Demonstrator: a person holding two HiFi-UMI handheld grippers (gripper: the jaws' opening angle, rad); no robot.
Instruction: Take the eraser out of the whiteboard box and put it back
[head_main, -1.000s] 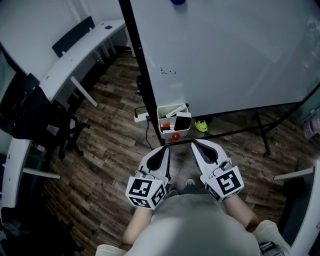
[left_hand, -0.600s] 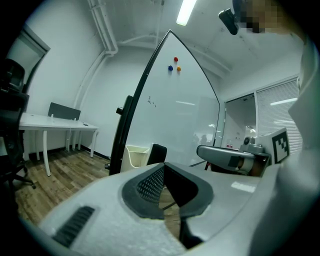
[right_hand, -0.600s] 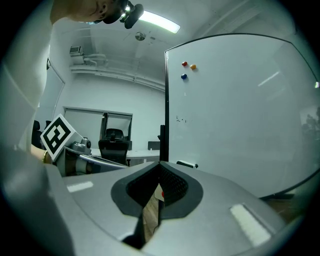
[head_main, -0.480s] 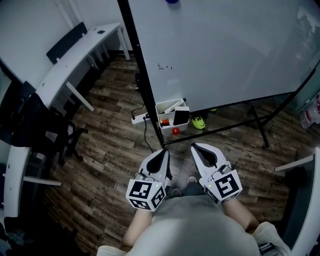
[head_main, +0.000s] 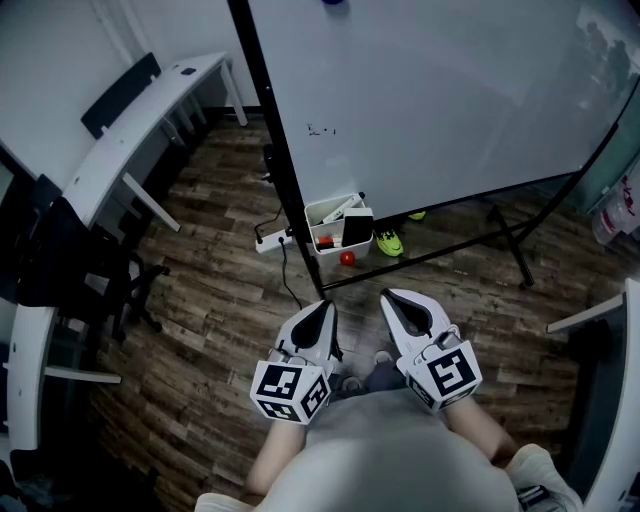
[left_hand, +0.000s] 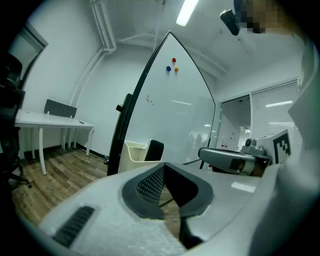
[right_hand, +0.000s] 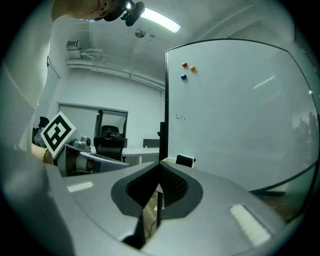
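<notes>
I have both grippers held low in front of me, well short of the whiteboard. The left gripper has its jaws clenched tip to tip with nothing between them, and the right gripper is closed the same way, also empty.

The eraser is a dark block standing upright in the whiteboard box, against its right side as the head view shows it. The box is a white tub down by the board's black frame post. A white marker pokes out of the box, but I cannot make out the rest of its contents.

In the left gripper view only the box's rim and the eraser's top show, because my own jaws cut off the lower part. The right gripper view shows even less of them.

A small red round thing lies on the wood floor just in front of the box. Beside it is a bright green object I cannot identify.
</notes>
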